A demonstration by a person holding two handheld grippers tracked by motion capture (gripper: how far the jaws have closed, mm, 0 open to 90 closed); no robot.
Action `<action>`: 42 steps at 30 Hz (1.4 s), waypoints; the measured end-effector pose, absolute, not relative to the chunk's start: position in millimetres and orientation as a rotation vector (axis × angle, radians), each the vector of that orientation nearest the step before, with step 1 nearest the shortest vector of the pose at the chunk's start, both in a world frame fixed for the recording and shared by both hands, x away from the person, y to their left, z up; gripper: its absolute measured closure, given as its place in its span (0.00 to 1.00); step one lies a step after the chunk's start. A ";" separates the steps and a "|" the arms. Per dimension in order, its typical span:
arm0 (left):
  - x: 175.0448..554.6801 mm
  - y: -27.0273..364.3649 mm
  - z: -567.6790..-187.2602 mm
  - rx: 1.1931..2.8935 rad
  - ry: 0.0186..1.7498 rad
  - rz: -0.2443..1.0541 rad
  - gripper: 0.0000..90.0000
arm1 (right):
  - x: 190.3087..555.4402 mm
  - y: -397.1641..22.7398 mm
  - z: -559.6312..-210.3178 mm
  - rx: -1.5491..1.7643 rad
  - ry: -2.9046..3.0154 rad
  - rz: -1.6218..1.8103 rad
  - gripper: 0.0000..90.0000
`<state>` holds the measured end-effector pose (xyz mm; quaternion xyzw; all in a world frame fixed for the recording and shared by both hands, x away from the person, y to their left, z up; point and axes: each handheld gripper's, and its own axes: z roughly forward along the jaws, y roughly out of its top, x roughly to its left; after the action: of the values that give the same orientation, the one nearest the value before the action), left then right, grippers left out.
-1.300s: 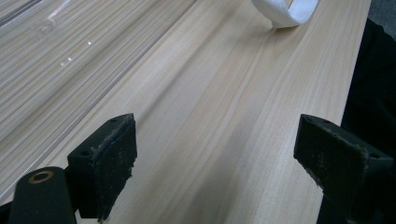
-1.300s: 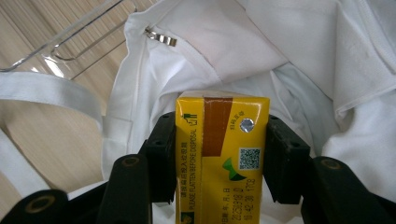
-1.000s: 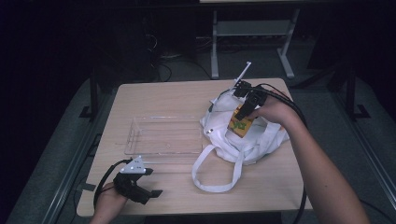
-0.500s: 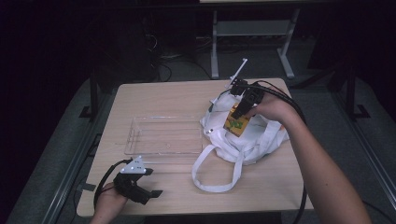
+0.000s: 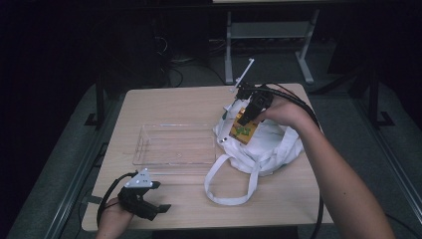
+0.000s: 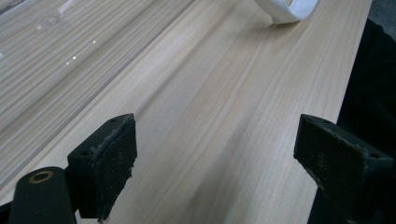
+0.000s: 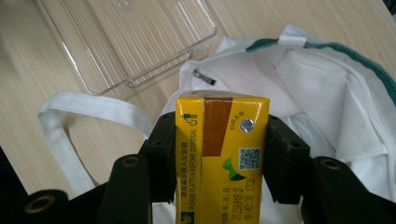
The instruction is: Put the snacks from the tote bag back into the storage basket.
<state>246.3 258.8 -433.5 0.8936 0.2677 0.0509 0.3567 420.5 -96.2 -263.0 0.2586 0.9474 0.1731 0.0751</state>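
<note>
I am pinching the yellow juice box (image 7: 221, 154) by its sides with my right gripper (image 7: 219, 154) above the white bag (image 5: 268, 144), probably bringing it toward the clear tray (image 5: 174, 144); my left gripper (image 6: 215, 158) is waiting, jaws spread, on the table (image 5: 189, 104).

Bare table (image 5: 164, 107) lies behind the clear tray (image 5: 174, 144). The white bag (image 5: 268, 144) and its strap loop (image 5: 224, 184) block the right half.
</note>
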 end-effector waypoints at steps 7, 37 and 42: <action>240.3 261.9 -434.3 2.289 0.714 0.139 0.14 | 420.7 -84.7 -260.3 0.717 2.862 0.538 0.57; 227.4 271.4 -434.8 2.267 0.758 0.159 0.14 | 418.9 -28.0 -258.1 0.492 2.931 0.556 0.57; 227.2 271.0 -434.8 2.264 0.758 0.155 0.14 | 417.4 -19.6 -259.4 0.460 2.943 0.540 0.57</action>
<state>227.2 271.0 -434.8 0.8807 0.2950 0.0604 0.3655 417.4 -19.6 -259.4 0.1516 0.9706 0.1780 0.0569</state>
